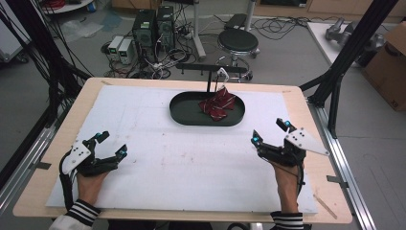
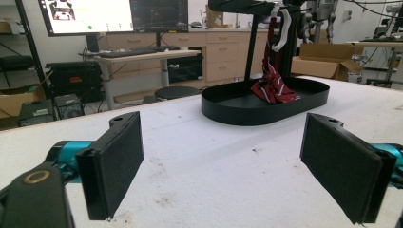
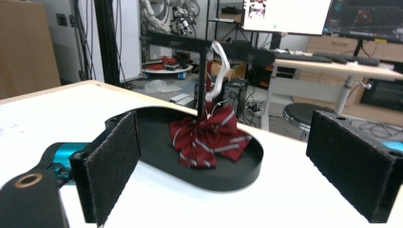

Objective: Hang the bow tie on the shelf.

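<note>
A red bow tie with pale stripes [image 1: 218, 104] [image 2: 273, 88] [image 3: 209, 135] lies in a black oval tray [image 1: 184, 112] [image 2: 228, 111] [image 3: 237, 178] at the table's far middle. Its white strap [image 1: 222, 73] [image 3: 218, 61] hangs from a black T-shaped stand [image 1: 210, 71] [image 3: 190, 42] rising from the tray. My left gripper [image 1: 111, 145] [image 2: 221, 173] rests open at the near left of the white mat, nothing between its pads. At the near right, my right gripper [image 1: 269, 132] [image 3: 223, 173] is open too and points toward the tray.
A white mat [image 1: 182, 158] covers the wooden table [image 1: 43, 191]. Behind the table stand a round stool [image 1: 238, 40], computer towers [image 1: 153, 26] and loose cables. A cardboard box [image 1: 390, 62] sits at the far right. Black frame posts [image 1: 352, 45] flank the table.
</note>
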Demonstrator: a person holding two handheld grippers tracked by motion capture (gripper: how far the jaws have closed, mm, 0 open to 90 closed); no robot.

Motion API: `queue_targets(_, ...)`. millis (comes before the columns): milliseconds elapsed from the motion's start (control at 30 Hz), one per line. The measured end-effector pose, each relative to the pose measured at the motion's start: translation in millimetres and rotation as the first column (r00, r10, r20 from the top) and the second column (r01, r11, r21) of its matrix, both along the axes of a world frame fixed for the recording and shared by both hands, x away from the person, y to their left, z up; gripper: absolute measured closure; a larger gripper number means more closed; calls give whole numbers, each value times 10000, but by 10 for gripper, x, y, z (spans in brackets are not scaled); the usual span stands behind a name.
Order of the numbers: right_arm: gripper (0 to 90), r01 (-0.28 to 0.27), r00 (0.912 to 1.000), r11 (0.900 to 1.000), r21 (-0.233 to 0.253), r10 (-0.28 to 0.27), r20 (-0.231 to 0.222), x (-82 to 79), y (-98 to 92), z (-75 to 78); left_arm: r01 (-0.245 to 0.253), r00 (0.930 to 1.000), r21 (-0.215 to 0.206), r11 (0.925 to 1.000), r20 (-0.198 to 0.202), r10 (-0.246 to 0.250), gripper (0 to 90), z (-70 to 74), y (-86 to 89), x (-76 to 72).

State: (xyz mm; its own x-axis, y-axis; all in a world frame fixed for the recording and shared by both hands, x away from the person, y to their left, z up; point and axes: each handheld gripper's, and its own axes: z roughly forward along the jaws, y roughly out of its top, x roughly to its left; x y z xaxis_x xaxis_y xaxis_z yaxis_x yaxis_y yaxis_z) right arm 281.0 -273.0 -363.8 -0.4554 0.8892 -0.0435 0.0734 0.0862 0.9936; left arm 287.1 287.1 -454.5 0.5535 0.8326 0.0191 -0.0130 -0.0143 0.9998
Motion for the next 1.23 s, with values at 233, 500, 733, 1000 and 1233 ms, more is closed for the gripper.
queue_targets(233, 101, 253, 9997, 9982, 538, -252, -31, -122, -44, -345, 5, 10000, -18, 10000, -6, -5, 147, 0, 0, 1)
queue_targets(500, 100, 600, 9981, 9964, 594, -591, -155, -167, -76, -692, -19, 10000, -14, 10000, 1, 19, 146, -1, 5, -1)
queue_targets(733, 100, 791, 9962, 9952, 570, -769, -400, -175, -87, -863, -57, 10000, -15, 10000, 32, 57, 146, -1, -1, -3)
queue_targets(1000, 101, 841, 9964, 9949, 556, -832, -173, -188, -91, -880, -105, 9999, -76, 9999, 35, 105, 146, -3, 6, -4)
queue_targets(1233, 101, 824, 9964, 9957, 415, -830, 142, -219, -71, -890, -146, 9999, -58, 9999, 43, 146, 146, -3, 4, -6)
